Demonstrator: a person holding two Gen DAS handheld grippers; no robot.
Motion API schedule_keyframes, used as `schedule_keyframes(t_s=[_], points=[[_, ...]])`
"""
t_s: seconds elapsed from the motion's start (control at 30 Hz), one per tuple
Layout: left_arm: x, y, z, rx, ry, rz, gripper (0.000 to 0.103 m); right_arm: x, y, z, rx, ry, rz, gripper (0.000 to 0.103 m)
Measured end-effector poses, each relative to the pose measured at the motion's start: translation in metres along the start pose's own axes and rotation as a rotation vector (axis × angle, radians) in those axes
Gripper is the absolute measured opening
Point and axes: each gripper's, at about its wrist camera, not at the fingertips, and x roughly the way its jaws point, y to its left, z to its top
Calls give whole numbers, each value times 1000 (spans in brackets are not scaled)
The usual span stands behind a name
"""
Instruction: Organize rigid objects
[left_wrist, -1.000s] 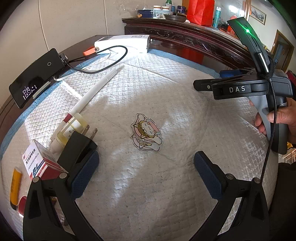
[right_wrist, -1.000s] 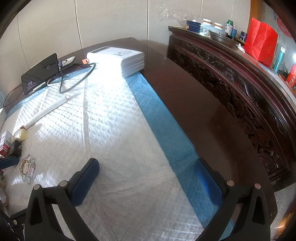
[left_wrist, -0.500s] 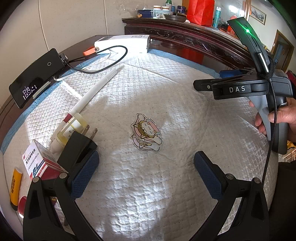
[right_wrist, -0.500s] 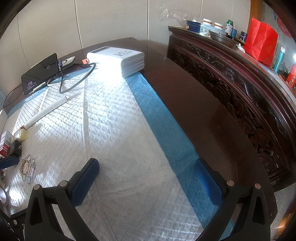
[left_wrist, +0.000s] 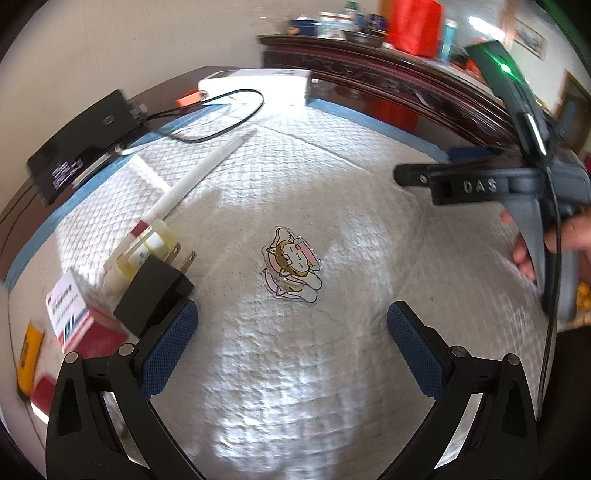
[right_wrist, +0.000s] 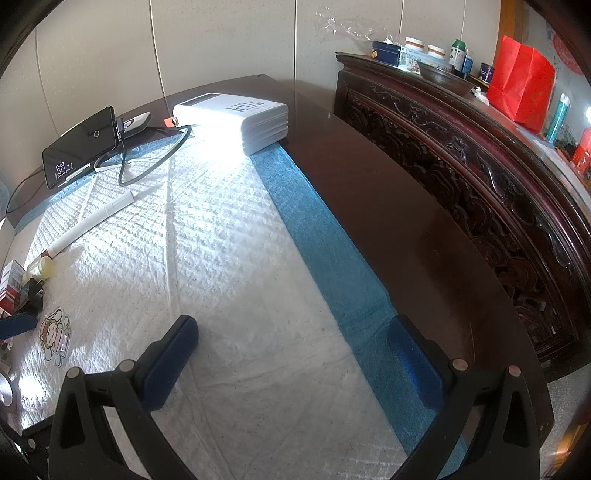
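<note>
A clear cartoon-cat acrylic charm (left_wrist: 292, 266) lies on the white quilted pad, just ahead of my open, empty left gripper (left_wrist: 291, 343). To its left lie a black plug adapter (left_wrist: 153, 288), a small yellow bottle (left_wrist: 142, 251), a white pen (left_wrist: 195, 177), a red-and-white box (left_wrist: 75, 314) and an orange tube (left_wrist: 29, 349). My right gripper (right_wrist: 295, 354) is open and empty over the pad's blue edge; it shows at the right of the left wrist view (left_wrist: 491, 184). The charm (right_wrist: 54, 334) lies far to its left.
A phone on a stand (right_wrist: 79, 146), a black cable (right_wrist: 155, 162) and a white power bank (right_wrist: 236, 118) sit at the table's far end. A carved dark wood cabinet (right_wrist: 480, 177) with jars and a red bag (right_wrist: 521, 92) runs along the right.
The left gripper has shifted slightly, and its view is blurred by motion. The right gripper has barely moved.
</note>
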Motion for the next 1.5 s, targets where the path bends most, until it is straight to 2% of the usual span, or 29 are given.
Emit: schedule_keyframes(t_s=[0.1,0.2,0.27,0.37,0.47,0.87,0.97,1.0,1.1,1.17,1.23,1.3,1.37,1.43,1.5], points=[[-1,-2,-2,-52,3,33,103,0,0,0,0,0,0,103],[-1,-3,-2,-40,9,56,103,0,0,0,0,0,0,103],[-1,-4,-2,-73,14,78,103,0,0,0,0,0,0,103],[-2,-11,-2,-196,13,150,103,0,0,0,0,0,0,103],[-4,-18,-5,-276,-4,216,103,0,0,0,0,0,0,103],[-3,-22,-2,-295,6,206,103,1,0,1,-2,0,0,103],[-4,-26,1,-263,45,160,103,0,-2,2,-21,7,21,103],[-10,-29,2,-248,44,142,103,-1,-4,2,-27,17,42,103],[-48,-32,3,-215,-47,141,103,-14,-15,8,19,11,141,103],[-78,-27,1,-220,-103,148,103,-41,-12,16,-20,-91,170,103],[-113,-11,-10,-271,-154,176,103,-64,0,21,-95,-178,222,103],[-140,10,-28,-344,-171,222,103,-85,17,22,-191,-246,340,103],[-159,30,-52,-416,-162,269,103,-96,38,18,-273,-229,458,103],[-171,47,-80,-470,-130,311,103,-98,64,12,-355,-153,575,103],[-179,60,-112,-501,-80,367,103,-103,94,-1,-444,-93,646,103]])
